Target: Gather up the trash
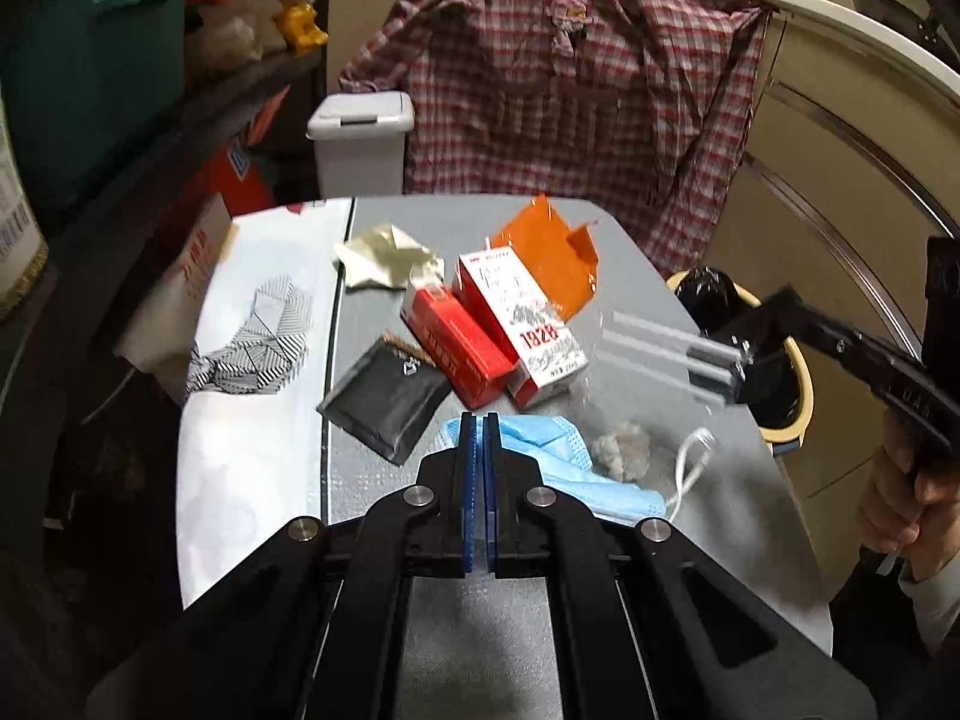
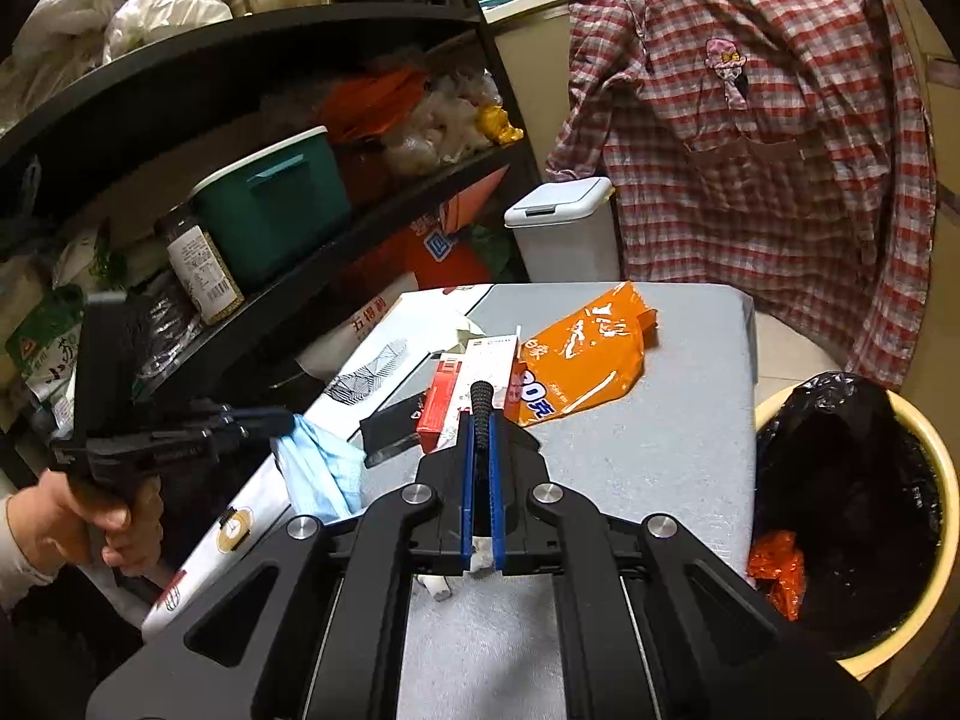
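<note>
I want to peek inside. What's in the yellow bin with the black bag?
Inside the yellow bin, the black bag holds crumpled orange wrapping near the front edge. Deeper down is too dark to see.

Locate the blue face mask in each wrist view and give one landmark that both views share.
Left wrist view: blue face mask lies low centre, behind the left gripper.
Right wrist view: the mask hangs at lower left.
Shared landmark: the checked shirt behind the table.
</note>
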Tool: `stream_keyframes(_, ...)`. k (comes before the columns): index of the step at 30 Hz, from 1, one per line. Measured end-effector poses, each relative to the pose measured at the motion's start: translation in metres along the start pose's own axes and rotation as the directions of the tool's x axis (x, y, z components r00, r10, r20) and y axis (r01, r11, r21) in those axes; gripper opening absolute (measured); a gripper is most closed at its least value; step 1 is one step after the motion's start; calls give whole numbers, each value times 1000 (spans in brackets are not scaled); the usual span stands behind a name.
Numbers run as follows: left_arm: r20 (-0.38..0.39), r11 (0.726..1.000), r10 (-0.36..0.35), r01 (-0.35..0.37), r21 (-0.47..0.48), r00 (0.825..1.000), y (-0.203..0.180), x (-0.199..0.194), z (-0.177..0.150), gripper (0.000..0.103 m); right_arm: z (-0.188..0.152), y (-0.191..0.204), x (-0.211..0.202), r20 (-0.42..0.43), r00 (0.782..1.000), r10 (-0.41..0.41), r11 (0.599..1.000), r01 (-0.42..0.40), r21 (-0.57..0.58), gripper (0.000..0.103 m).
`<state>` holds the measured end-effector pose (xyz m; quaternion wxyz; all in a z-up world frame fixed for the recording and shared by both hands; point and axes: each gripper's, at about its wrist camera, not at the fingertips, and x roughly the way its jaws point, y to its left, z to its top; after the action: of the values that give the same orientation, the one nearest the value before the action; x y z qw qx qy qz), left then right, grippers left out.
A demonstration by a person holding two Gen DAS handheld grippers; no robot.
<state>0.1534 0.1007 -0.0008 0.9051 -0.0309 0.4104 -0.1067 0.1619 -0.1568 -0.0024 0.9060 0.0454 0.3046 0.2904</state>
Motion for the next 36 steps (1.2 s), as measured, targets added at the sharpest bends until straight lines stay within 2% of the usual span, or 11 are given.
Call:
stream_keyframes(8, 124, 998, 52, -46, -54, 991, 7, -25, 12, 2, 0, -15, -11, -1, 997, -83, 997, 83, 1, 5)
stream_keyframes(16, 239, 985, 134, -102, -141, 962, 19, -51, 25, 2, -2, -27, -16, -12, 989, -145, 989, 145, 6, 5)
stream_keyframes(23, 273, 985, 122, -83, -152, 954, 20, -59, 27, 2, -2, -31, -18, -1, 991, -135, 990, 135, 29, 5)
stream_keyframes(27, 339, 990, 86, -41, -138, 937, 14, -73, 27, 2, -1, -26, -18, 3, 992, -126, 992, 126, 17, 5)
stream_keyframes(32, 388, 991, 72, -22, -132, 919, 8, -85, 28, 2, -4, -26, -16, -5, 992, -126, 992, 126, 16, 5)
stream_keyframes(36, 449, 990, 60, 6, -144, 892, 6, -101, 33, 1, -4, -27, -17, -2, 992, -126, 992, 126, 16, 5)
